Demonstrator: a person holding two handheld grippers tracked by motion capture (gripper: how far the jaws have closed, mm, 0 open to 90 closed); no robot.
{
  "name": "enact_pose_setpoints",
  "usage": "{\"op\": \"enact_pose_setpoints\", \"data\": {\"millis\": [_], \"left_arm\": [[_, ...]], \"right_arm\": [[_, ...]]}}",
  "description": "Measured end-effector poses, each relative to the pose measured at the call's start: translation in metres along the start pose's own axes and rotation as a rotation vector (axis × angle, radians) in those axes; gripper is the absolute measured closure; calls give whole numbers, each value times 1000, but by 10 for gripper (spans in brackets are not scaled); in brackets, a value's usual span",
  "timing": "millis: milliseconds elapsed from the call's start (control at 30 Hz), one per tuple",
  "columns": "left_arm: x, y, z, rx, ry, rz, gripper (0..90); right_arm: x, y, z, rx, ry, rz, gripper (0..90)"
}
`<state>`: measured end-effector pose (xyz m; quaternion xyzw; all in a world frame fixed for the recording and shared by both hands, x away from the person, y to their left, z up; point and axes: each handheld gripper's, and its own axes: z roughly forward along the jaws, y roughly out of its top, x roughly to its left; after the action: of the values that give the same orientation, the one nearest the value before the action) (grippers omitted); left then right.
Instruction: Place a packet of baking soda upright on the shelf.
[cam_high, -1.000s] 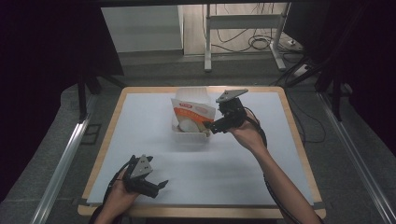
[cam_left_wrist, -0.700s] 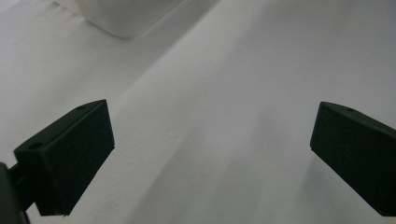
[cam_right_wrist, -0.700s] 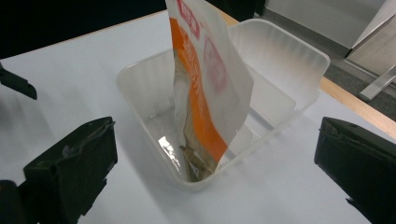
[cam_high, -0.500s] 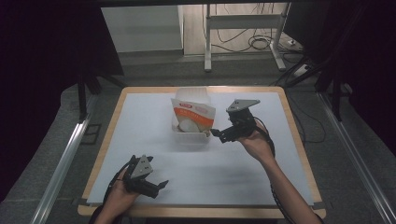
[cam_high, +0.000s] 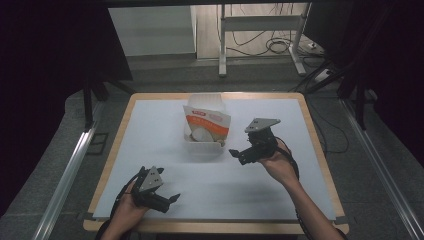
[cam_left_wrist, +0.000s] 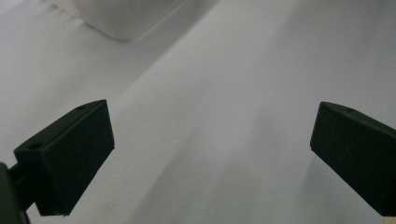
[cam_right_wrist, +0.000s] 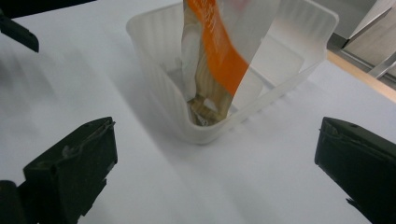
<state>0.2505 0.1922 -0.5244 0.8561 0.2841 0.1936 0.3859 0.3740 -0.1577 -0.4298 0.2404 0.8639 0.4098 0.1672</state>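
A white plastic basket stands at the middle back of the white table, with an orange-and-white snack bag upright inside it. My right gripper is open and empty, just right of the basket and a little nearer me. In the right gripper view the basket and the bag lie beyond the spread jaws. My left gripper rests near the front left edge, open, with bare table between its jaws. A corner of the basket shows at the top of that view.
The table has a wooden rim. Metal rails run along both sides below it. Behind the table stand a metal frame and loose cables on the floor.
My right gripper has drawn back from the basket toward me and to the right, empty, leaving the bag standing in the basket. The left gripper has stayed put.
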Motion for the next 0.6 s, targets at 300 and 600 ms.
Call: {"op": "enact_pose_setpoints", "data": {"millis": [300,600], "left_arm": [[0,0,0,0,-5,-1,0],[-1,0,0,0,-3,-3,0]], "right_arm": [[4,-23,-10,0,-2,28,0],[3,-51,-38,-6,-41,78,0]]}}
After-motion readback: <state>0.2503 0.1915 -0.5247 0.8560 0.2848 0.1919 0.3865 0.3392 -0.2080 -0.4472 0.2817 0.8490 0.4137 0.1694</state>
